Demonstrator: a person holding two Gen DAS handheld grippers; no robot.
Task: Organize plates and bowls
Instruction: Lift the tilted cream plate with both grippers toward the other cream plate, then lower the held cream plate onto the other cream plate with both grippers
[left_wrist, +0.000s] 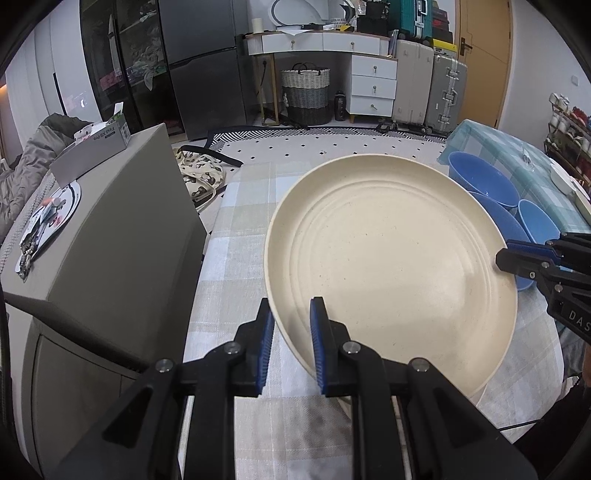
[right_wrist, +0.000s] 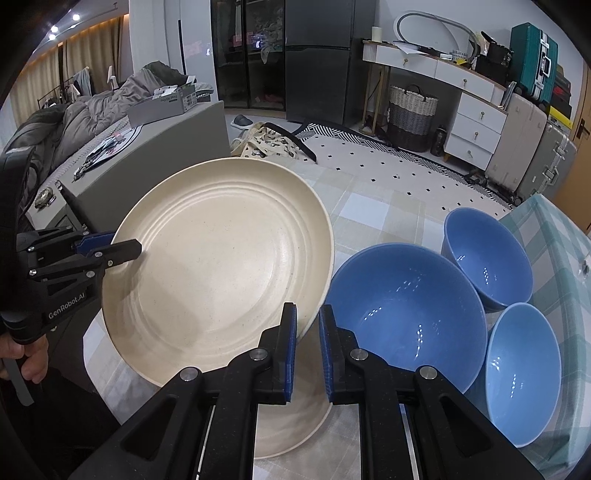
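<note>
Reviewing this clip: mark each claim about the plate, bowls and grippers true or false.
1. Both grippers grip the cream plate. True: the left gripper and right gripper clamp opposite rims.
2. Three blue bowls sit right of the plate. True.
3. The bowls are nested in one stack. False: they sit side by side.
4. The plate lies flat on the tablecloth. False: it is raised and tilted.
5. Another cream plate lies beneath it. True.

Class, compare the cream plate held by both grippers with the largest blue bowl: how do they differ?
The cream plate is wide, shallow and ridged; the largest blue bowl is deep and smooth. The plate is tilted and raised, gripped at its rim by both grippers; the bowl sits upright on the tablecloth, ungripped. Both are round and empty.
</note>
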